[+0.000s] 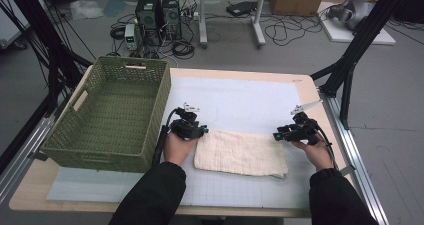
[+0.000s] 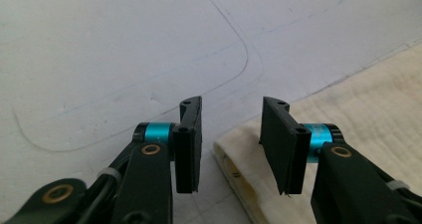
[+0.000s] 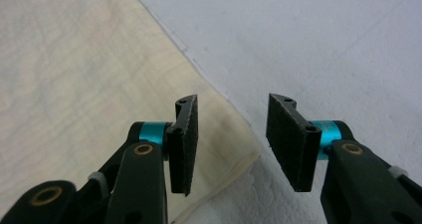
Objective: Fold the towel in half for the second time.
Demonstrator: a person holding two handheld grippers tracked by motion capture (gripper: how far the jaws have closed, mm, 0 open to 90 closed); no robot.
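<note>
A: Far left of the left gripper: one green basket, well apart from the fingers, open side up.

B: And between the two grippers?

A: One folded cream towel, flat on the white mat. Left end just beside the left fingers, right end just beside the right gripper.

B: Fingers?

A: Spread on both, nothing pinched. From the left gripper view, left gripper over the towel corner: folded edge under the gap and the right finger, bare mat under the left one. From the right gripper view, right gripper likewise: towel hem under the left finger, mat under the right one.

B: Anything in the way?

A: Nothing between fingers and cloth. Touching or hovering, cannot tell.

B: Count?

A: Two grippers, two hands, one towel, one basket, one mat.

B: Differences between views?

A: From above: basket, table edge, cables and boxes on the floor beyond. Up close: layered fold, stitched hem, faint curved lines on the mat.
</note>
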